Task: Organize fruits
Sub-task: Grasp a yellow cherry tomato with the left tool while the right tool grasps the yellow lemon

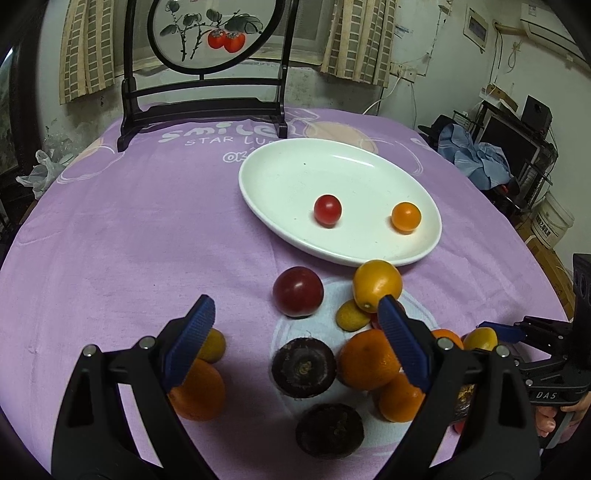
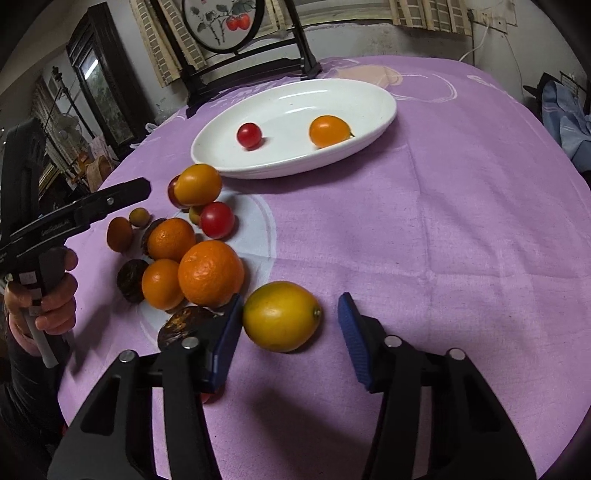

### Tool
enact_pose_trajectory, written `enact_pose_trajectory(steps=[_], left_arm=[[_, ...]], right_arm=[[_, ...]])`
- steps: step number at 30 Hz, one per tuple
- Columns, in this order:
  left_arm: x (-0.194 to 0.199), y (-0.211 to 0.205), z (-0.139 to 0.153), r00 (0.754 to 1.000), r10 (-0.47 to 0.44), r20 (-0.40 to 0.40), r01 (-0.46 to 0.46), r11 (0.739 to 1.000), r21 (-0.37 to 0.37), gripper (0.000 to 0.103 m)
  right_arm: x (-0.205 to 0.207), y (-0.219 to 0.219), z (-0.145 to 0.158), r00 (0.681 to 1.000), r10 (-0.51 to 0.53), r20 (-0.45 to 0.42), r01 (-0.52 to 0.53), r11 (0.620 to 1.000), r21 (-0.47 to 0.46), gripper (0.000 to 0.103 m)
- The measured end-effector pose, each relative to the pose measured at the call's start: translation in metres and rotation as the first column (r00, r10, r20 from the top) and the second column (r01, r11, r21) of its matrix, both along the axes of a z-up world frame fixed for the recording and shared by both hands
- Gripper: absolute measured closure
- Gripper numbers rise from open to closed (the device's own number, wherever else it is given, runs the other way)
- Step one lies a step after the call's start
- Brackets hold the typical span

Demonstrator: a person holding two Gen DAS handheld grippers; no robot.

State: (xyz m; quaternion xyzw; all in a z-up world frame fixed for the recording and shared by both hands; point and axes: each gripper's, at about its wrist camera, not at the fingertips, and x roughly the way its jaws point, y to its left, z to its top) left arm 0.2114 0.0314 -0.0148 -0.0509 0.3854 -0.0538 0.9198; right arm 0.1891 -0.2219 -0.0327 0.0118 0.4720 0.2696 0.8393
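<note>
A white oval plate [image 1: 280,173] [image 2: 362,96] holds a red cherry tomato [image 1: 327,210] [image 2: 249,135] and a small orange fruit [image 1: 406,216] [image 2: 329,130]. Several fruits lie in a pile on the purple cloth in front of it: oranges [image 1: 369,360] [image 2: 209,273], a dark red plum [image 1: 297,291], dark mangosteens [image 1: 303,367]. My left gripper [image 1: 297,328] is open and empty, above the pile. My right gripper [image 2: 291,325] is open, its jaws on either side of a yellow lemon [image 2: 281,316] on the cloth, the left pad next to it.
A dark wooden stand with a round painted screen [image 1: 207,33] [image 2: 225,22] stands at the table's far edge. The purple cloth [image 1: 129,229] [image 2: 443,229] covers the round table. Shelves and clutter [image 1: 517,147] stand beyond the table on the right.
</note>
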Motion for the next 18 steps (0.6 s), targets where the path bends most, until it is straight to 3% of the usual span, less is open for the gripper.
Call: enact_pose_trajectory(steps=[4,8,12,16,18], left_arm=[[0.002,-0.013,-0.005,0.996,-0.081,-0.024,0.081,0.997,-0.007,0.014],[0.007,-0.035,-0.003,0.99,-0.139,-0.002,0.139,0.99,0.034,0.025],[0.016,-0.049,-0.007,0.986,-0.164,-0.024,0.165,0.985,0.06,0.033],[0.029,-0.058,-0.014,0.984,-0.169,-0.055,0.173,0.982,0.079,0.048],[0.034,-0.06,-0.016,0.984,-0.167,-0.069,0.172,0.982,0.077,0.049]], right_arm=[[0.0,-0.005,0.004,1.0,-0.024,0.013,0.024,1.0,0.017,0.062],[0.001,-0.01,0.008,0.998,-0.05,0.028,0.049,0.998,0.038,0.062],[0.0,-0.007,0.007,0.999,-0.033,0.026,0.032,0.999,0.033,0.062],[-0.002,-0.005,0.006,0.999,-0.021,0.027,0.02,0.999,0.026,0.062],[-0.003,-0.004,0.006,0.999,-0.02,0.027,0.019,0.999,0.025,0.062]])
